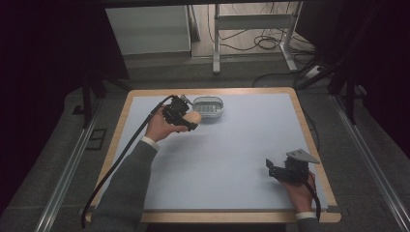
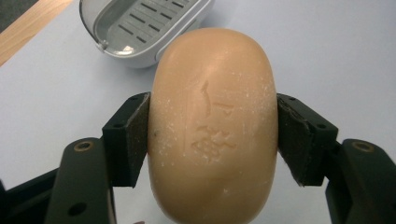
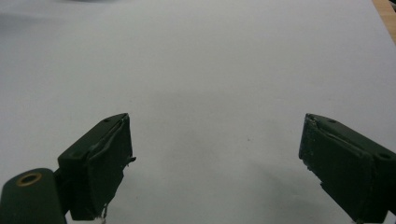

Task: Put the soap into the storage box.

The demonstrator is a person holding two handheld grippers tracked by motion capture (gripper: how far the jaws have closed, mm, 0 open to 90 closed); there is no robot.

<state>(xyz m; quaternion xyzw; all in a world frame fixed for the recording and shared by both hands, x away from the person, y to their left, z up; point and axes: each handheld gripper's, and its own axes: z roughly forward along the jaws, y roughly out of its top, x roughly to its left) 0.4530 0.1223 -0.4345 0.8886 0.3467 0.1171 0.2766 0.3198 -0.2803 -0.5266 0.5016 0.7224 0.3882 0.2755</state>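
While the high view is looking down on the table (image 1: 251, 145), the left gripper (image 1: 190, 121) is holding a bar of soap (image 1: 192, 117) just beside the soap dish (image 1: 209, 108) near the far edge. The right gripper (image 1: 274, 170) is resting well apart, near the front right corner.

Where the left gripper view is looking along its jaws, the pads (image 2: 136, 140) are pressing on both long sides of the soap (image 2: 213, 126), clenching it across its middle. It is showing as a rounded tan oval with stamped marks and pale flecks; the grey slotted dish (image 2: 140, 25) is lying just beyond it. I judge it stiff, fairly light and likely slippery, so gripping the flat flanks looks safest.

In the right gripper view, the right gripper (image 3: 215, 149) is standing wide apart, holding nothing.
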